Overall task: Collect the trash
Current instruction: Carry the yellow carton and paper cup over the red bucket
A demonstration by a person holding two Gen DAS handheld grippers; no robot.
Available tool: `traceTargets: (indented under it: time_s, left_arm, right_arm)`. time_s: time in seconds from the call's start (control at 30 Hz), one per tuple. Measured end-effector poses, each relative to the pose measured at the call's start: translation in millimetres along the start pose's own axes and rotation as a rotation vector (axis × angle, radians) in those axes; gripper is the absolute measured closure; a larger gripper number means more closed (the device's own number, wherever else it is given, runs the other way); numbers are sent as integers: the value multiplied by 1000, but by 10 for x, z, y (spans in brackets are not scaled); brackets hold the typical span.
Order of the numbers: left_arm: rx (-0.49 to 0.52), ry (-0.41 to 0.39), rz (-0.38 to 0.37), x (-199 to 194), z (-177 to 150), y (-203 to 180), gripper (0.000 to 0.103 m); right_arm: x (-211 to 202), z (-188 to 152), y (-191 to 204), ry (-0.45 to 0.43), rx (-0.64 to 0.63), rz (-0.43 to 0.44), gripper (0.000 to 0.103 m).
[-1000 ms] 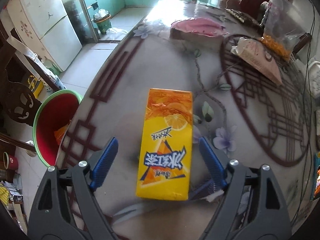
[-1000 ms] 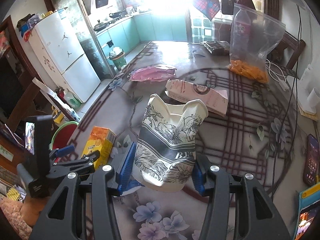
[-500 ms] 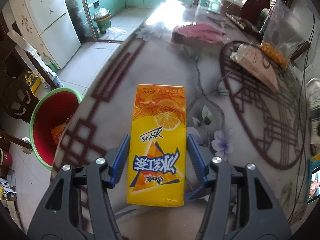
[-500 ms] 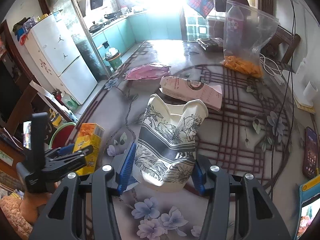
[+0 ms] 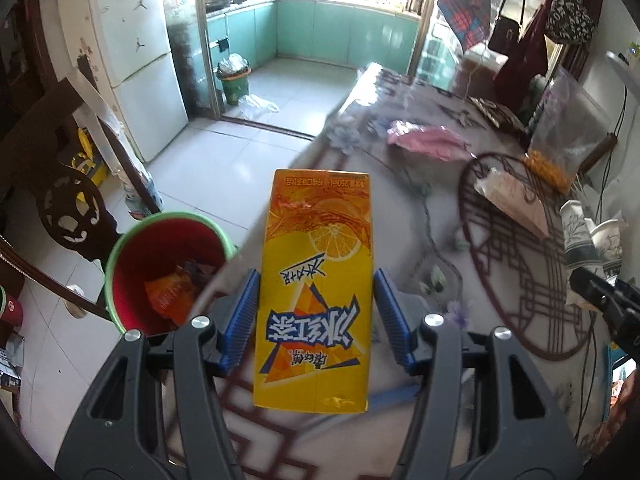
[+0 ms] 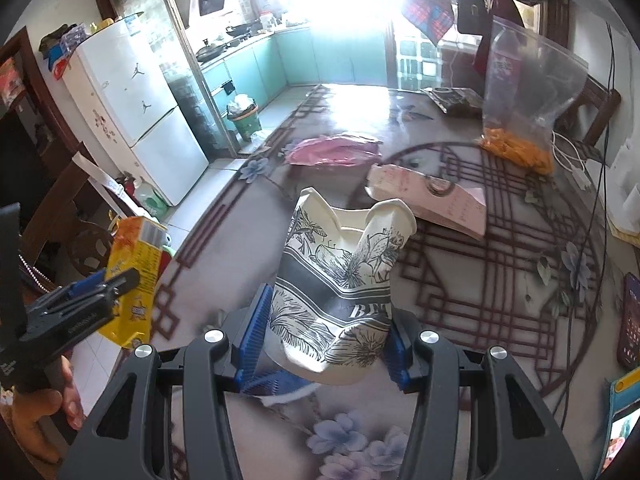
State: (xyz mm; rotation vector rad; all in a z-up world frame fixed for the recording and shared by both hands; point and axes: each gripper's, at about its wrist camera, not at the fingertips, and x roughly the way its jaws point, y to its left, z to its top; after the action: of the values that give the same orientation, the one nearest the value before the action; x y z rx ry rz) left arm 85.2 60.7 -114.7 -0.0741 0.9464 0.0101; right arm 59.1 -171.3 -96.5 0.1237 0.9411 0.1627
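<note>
My left gripper (image 5: 316,312) is shut on a yellow-orange drink carton (image 5: 318,280), held lifted above the table's left edge. In the right wrist view the same carton (image 6: 134,276) hangs at the far left in that gripper (image 6: 88,300). Below and left of it on the floor stands a red bin with a green rim (image 5: 160,264) holding orange wrappers. My right gripper (image 6: 324,324) is shut on a crumpled paper cup (image 6: 340,276) with a black leaf print, raised over the table.
On the patterned table (image 6: 480,288) lie a pink carton (image 6: 428,204), a pink plastic bag (image 6: 332,150), a clear bag with orange snacks (image 6: 520,112) and a phone (image 6: 630,320). A dark wooden chair (image 5: 68,208) stands beside the bin. A white fridge (image 6: 136,112) is at the left.
The left gripper closed on the yellow carton and lifted it off the table toward the left edge. The right gripper shifted slightly with the cup still in its grip.
</note>
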Motion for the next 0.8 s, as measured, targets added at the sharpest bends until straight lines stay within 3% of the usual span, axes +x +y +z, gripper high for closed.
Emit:
traceTargets:
  time_s: [0.8]
  left_arm:
    - [-74,-21,-5,0,215,1454,47]
  right_arm:
    - [369,190,1498,-4,-103,-10,54]
